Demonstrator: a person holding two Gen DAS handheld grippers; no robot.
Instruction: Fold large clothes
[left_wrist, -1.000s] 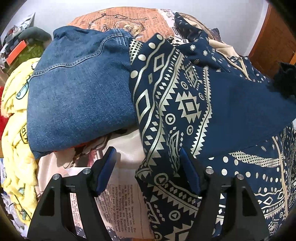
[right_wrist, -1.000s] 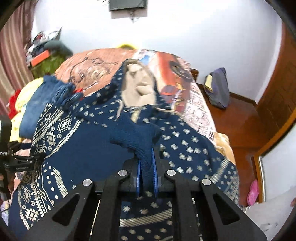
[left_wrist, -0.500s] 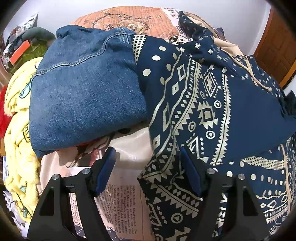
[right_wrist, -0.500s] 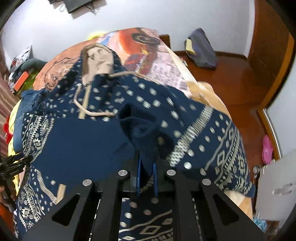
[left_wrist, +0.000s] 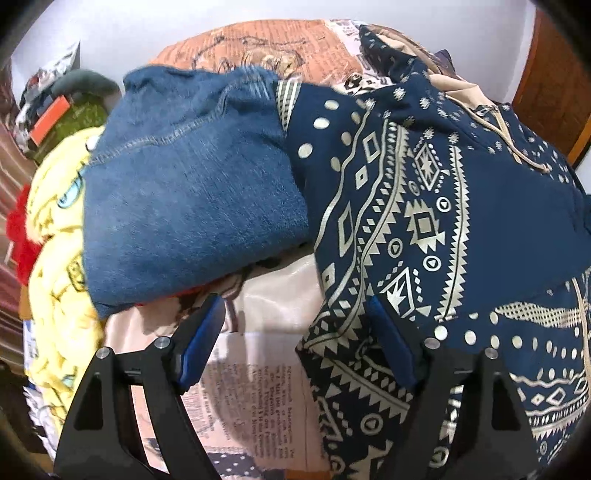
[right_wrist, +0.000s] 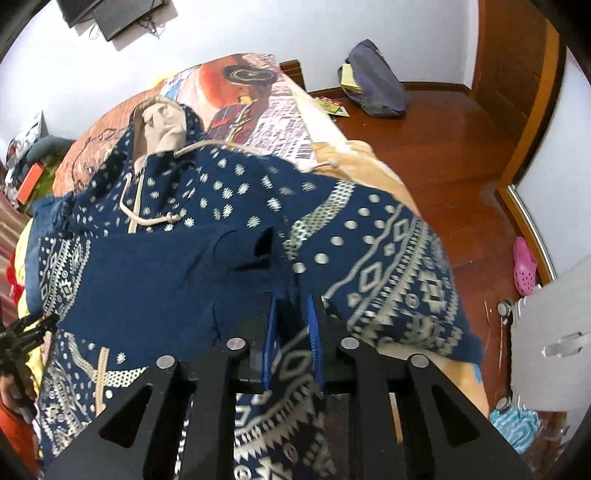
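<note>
Bedroom light falls on a bed (right_wrist: 295, 110) covered by a newsprint-and-comic bedspread, and on it lies the garment being folded: a navy hoodie (right_wrist: 155, 280) printed with cream dots and geometric bands, hood and drawstring toward twelve o'clock in the right wrist view. It looks thick and soft, a fleece-weight piece that will sag and drag rather than hold a crease, heavy enough that one pinch lifts only a corner. I would judge the ribbed cuffs, the hem and the shoulder seams the best places to take hold, since the doubled fabric there should not slip out.

At six o'clock the right gripper (right_wrist: 291, 332) has its jaws just opening, a dark fold of the sleeve cuff (right_wrist: 258, 247) between them; the pads no longer seem to press it. The left gripper (left_wrist: 295, 343) is spreading its jaws wide, with nothing pinched; one pad lies against the hoodie's patterned edge (left_wrist: 351, 332), the other over bare bedspread.

At ten o'clock from the hoodie in the left view sits a folded pile of denim (left_wrist: 184, 199), touching it, and beyond that a yellow fleece blanket (left_wrist: 55, 280). Off the bed at two o'clock, wooden floor (right_wrist: 443, 147) and a dark bag (right_wrist: 373, 81).
</note>
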